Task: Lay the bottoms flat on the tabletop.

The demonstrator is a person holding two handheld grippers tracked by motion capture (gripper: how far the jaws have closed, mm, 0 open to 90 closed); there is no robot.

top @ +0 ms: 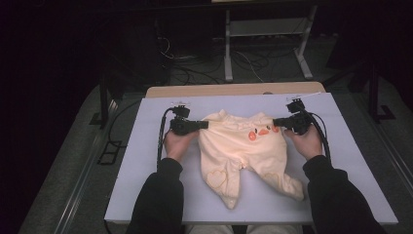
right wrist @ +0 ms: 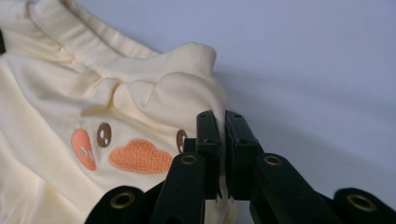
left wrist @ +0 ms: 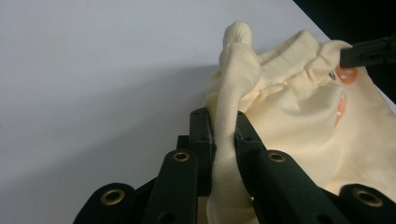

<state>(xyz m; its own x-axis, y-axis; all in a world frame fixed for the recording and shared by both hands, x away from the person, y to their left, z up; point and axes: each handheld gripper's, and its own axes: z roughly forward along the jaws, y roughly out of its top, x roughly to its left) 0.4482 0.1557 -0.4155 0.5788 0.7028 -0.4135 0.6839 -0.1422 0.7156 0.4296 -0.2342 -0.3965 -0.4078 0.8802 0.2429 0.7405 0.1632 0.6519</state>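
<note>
Pale yellow baby romper [top: 238, 151] w/ ribbed neck, orange cheeks + beak and brown eyes stitched on chest, heart outline on one leg. It's lying flat mid white table [top: 146, 161], long axis running far-to-near: collar pointing to far edge, footed legs splaying toward near edge, right leg angling out right. Left gripper [top: 203, 125] is pinching a fold at the left shoulder; right gripper [top: 276, 122] jaws are pressing together on fabric at the right shoulder.

dim, dark surroundings; perhaps slightly soft focus
</note>
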